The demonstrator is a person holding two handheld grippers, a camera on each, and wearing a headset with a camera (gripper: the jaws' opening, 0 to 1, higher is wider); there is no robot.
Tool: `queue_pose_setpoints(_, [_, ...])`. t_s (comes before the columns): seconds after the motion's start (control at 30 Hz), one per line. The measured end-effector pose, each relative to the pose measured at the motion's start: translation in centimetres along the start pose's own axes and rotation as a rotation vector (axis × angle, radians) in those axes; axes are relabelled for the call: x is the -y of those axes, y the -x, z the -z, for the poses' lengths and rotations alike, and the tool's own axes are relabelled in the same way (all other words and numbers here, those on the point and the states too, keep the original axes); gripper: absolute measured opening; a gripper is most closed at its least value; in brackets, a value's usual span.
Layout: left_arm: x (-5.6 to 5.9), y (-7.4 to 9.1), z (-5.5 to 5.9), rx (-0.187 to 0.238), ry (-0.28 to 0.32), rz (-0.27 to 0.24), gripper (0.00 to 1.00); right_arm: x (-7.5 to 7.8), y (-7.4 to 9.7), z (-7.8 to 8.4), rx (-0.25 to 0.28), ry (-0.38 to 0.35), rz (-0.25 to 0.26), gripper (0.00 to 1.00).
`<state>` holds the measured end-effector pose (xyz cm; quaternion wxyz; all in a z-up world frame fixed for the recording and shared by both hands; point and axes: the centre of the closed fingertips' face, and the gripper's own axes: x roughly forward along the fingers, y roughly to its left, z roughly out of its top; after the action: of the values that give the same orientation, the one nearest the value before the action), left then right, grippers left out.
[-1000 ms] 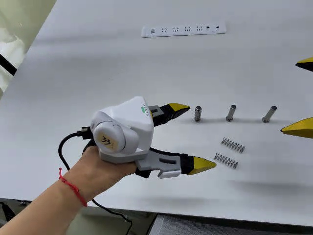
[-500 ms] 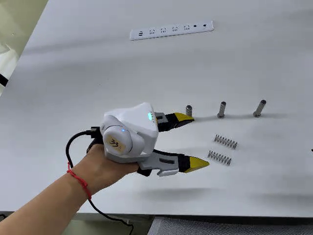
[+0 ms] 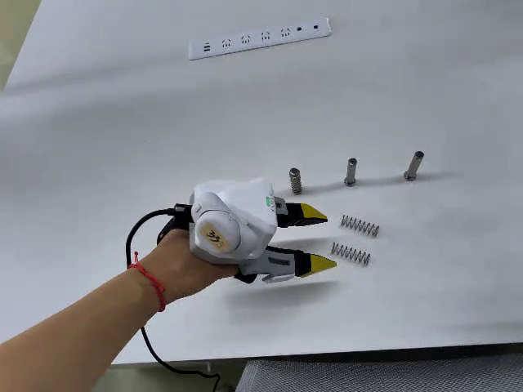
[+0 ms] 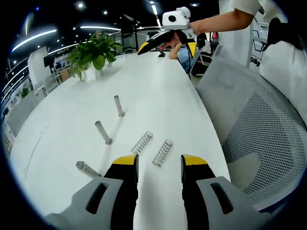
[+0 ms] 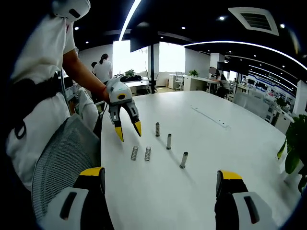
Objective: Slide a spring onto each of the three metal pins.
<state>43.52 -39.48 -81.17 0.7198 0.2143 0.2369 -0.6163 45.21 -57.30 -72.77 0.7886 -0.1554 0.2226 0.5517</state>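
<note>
Three metal pins stand in a row on the white table. The left pin wears a spring; the middle pin and the right pin are bare. Two loose springs lie in front of them. My left gripper hovers open just left of these springs, nothing between its jaws. In the left gripper view, the loose springs lie just ahead of the left gripper. My right gripper is wide open and held back, facing the pins.
A white power strip lies at the far side of the table. A mesh office chair stands at the table's near edge. A potted plant sits at the table's far end.
The left gripper's jaws have narrowed from a wide gap to a smaller one, and it sits lower by the loose springs. The head camera has shifted.
</note>
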Motion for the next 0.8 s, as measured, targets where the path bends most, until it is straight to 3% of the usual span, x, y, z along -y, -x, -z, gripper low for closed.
queue_pose_setpoints(0.4, [0.1,-2.3,1.1,-0.037,-0.032,0.045,0.22,0.4,-0.2,1.7,-0.017,-0.021,-0.007,0.93])
queue_pose_setpoints(0.57, [0.0,-2.9,1.7,-0.054,-0.045,0.063,0.14,0.4,-0.2,1.7,-0.011,-0.025,-0.005,0.92])
queue_pose_setpoints(0.8, [0.0,-3.2,2.0,-0.062,-0.055,0.076,0.10,0.7,-0.1,1.3,-0.006,-0.027,0.005,0.92])
